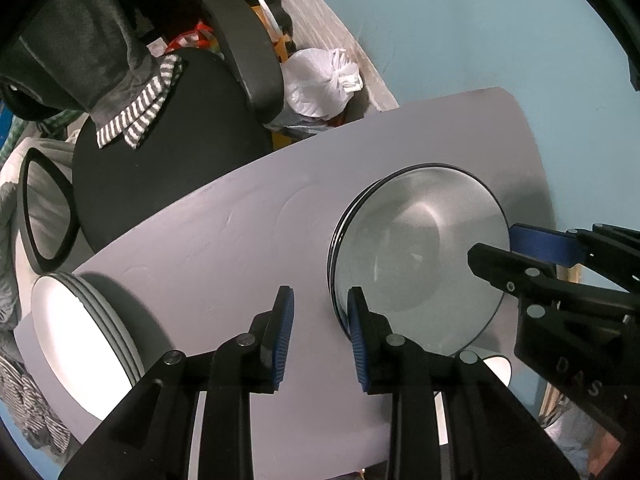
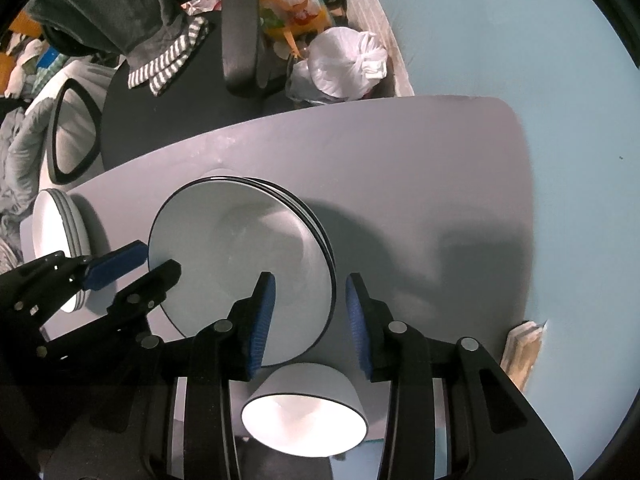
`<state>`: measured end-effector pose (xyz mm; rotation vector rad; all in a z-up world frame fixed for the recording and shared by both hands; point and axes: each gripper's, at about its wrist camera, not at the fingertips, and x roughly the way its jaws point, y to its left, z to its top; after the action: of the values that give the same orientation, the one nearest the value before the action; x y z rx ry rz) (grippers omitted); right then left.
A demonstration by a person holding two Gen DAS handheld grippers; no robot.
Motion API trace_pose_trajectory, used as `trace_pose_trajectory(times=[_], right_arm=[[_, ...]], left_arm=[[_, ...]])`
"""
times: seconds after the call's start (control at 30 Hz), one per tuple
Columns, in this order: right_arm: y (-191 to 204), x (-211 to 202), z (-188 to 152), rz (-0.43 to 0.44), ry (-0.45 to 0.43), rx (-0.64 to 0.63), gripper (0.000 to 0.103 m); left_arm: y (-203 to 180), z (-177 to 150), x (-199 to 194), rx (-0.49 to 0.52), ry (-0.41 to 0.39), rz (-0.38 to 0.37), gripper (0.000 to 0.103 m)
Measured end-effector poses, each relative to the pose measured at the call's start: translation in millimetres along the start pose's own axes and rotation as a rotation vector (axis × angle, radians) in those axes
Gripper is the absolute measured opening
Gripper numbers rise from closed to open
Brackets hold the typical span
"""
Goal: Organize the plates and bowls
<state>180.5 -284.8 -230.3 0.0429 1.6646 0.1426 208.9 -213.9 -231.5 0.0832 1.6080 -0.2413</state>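
A stack of grey plates with dark rims (image 1: pixel 420 248) (image 2: pixel 240 256) lies on the pale grey table (image 1: pixel 224 232) (image 2: pixel 420 184). My left gripper (image 1: pixel 320 336) is open and empty, its right finger at the stack's near left edge; it also shows in the right wrist view (image 2: pixel 136 264). My right gripper (image 2: pixel 308 320) is open and straddles the stack's near right rim; it also shows in the left wrist view (image 1: pixel 504 248). A stack of white plates (image 1: pixel 84 344) (image 2: pixel 60 232) sits at the table's left end. A white bowl (image 2: pixel 304 408) (image 1: pixel 498 368) stands near the front edge.
A black office chair (image 1: pixel 168 148) (image 2: pixel 240 28) with a striped cloth stands beyond the table. A tied white plastic bag (image 1: pixel 320 80) (image 2: pixel 344 64) and clutter sit on the floor behind. A wooden piece (image 2: pixel 524 352) lies off the table's right edge on the blue floor.
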Motion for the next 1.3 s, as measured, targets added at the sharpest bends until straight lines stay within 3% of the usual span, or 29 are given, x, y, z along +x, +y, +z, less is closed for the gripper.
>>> trace_pose_trajectory(times=[0.2, 0.33, 0.9, 1.3], right_arm=[[-1, -7, -10, -0.024, -0.027, -0.003, 0.036], [0, -16, -19, -0.048, -0.052, -0.011, 0.037], [-10, -47, -77, -0.113, -0.147, -0.002, 0.042], [-28, -46, -123, -0.121, -0.146, 0.050, 0.042]], left_arm=[[2, -10, -16, 0.005, -0.035, 0.002, 0.027], [4, -20, -25, 0.001, -0.063, 0.002, 0.039], [-11, -76, -43, 0.065, -0.092, -0.025, 0.039], [-24, -101, -32, 0.089, -0.054, -0.068, 0.040]])
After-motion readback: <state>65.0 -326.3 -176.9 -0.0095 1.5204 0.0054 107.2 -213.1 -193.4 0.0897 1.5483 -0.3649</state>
